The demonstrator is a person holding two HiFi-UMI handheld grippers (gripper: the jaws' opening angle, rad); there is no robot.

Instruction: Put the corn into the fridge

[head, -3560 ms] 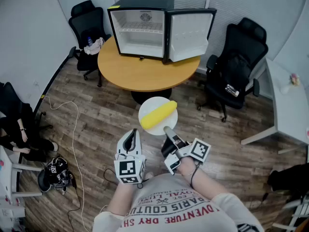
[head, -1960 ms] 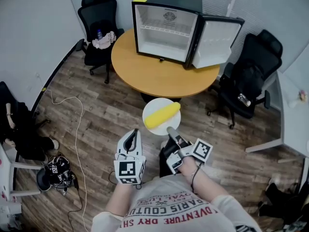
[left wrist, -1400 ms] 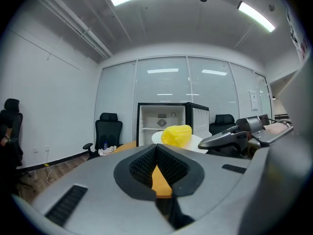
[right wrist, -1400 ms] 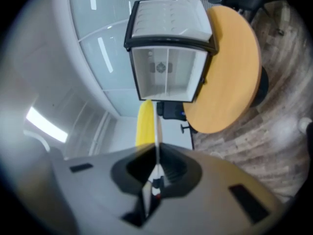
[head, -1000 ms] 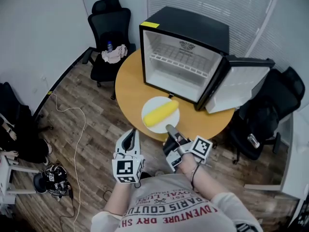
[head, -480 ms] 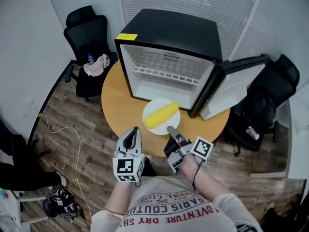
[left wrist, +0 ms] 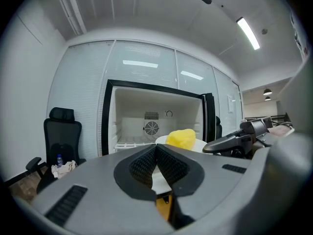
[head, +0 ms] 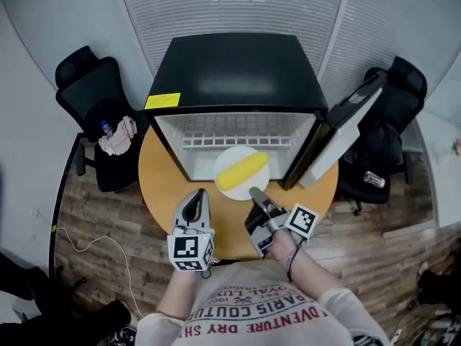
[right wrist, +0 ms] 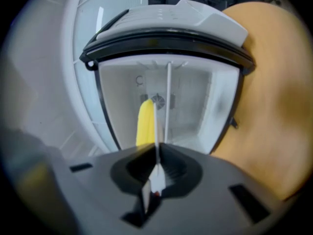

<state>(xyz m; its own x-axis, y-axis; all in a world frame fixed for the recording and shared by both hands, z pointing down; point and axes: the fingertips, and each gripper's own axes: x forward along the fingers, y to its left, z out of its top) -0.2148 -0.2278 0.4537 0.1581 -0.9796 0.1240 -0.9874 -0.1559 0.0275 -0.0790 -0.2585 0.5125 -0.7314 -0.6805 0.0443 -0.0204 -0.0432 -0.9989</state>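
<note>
A yellow corn cob [head: 241,171] lies on a white plate [head: 225,158], held level in front of the open black mini fridge [head: 230,71]. My right gripper [head: 254,192] is shut on the plate's near rim. In the right gripper view the plate [right wrist: 156,126] shows edge-on between the jaws, with the corn [right wrist: 145,124] to its left. My left gripper [head: 195,197] is beside it on the left, shut and holding nothing. In the left gripper view the corn [left wrist: 181,137] shows before the white fridge interior [left wrist: 151,121].
The fridge stands on a round wooden table [head: 162,186], its door [head: 346,132] swung open to the right. A wire shelf [head: 238,140] crosses the interior. Black office chairs stand at left [head: 90,85] and right [head: 389,99].
Both grippers have been carried up to the table. The plate with the corn, earlier over the table's near part, is now at the fridge's opening.
</note>
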